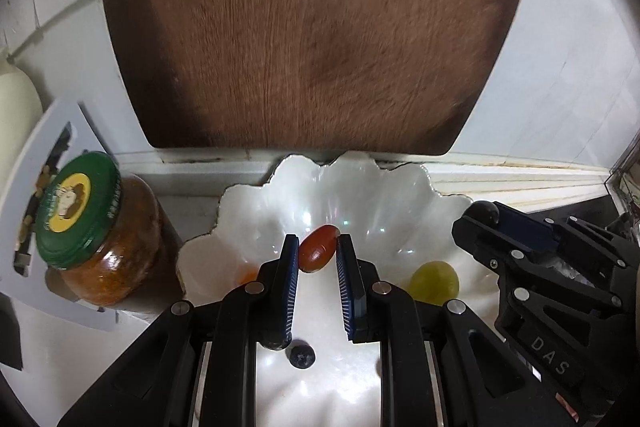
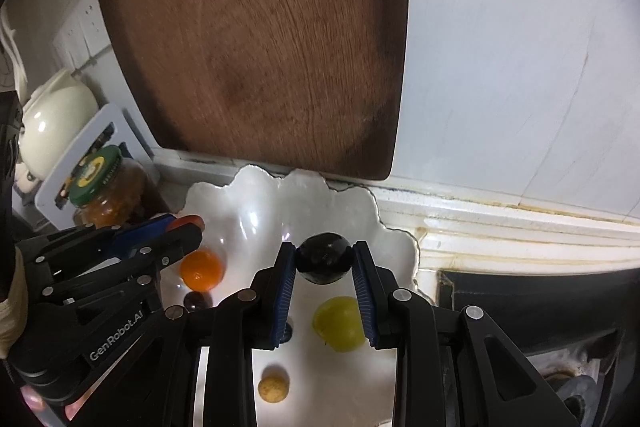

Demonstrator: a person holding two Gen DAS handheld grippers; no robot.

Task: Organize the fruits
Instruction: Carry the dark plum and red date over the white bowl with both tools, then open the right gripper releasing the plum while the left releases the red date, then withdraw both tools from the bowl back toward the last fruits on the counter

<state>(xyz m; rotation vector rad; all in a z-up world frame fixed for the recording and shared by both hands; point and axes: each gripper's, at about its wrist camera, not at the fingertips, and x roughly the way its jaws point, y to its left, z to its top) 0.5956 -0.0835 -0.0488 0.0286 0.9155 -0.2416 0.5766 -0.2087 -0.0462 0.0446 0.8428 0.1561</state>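
White, scalloped and glossy, the bowl (image 1: 400,195) is sitting on the counter (image 2: 520,239) against the foot of a wooden board (image 1: 312,27), and both loads are hanging over it. The left gripper (image 1: 318,247) is pinching a red tomato (image 1: 317,248) between its fingers (image 1: 289,267); the fruit's long axis is tilting from 1 toward 7 o'clock, so it is sitting skewed in the grip with its lower end at the left pad. The right gripper (image 2: 324,259) is clamping a dark plum (image 2: 324,258), round, with no long axis to mind, held at the very tips.

Both grippers are pointing steeply down into the bowl, the left one coming in from 9 o'clock in the right wrist view. Already lying in the bowl are a green grape (image 2: 339,323) at 6 o'clock from the plum, an orange (image 2: 201,269) at 9 o'clock, a blueberry (image 1: 302,355) and a tan ball (image 2: 273,389). Bare bowl floor seems to lie directly beneath each held fruit, so a release looks workable; the plum may roll toward the grape. A green-lidded jar (image 1: 92,227) is standing at 9 o'clock from the bowl.
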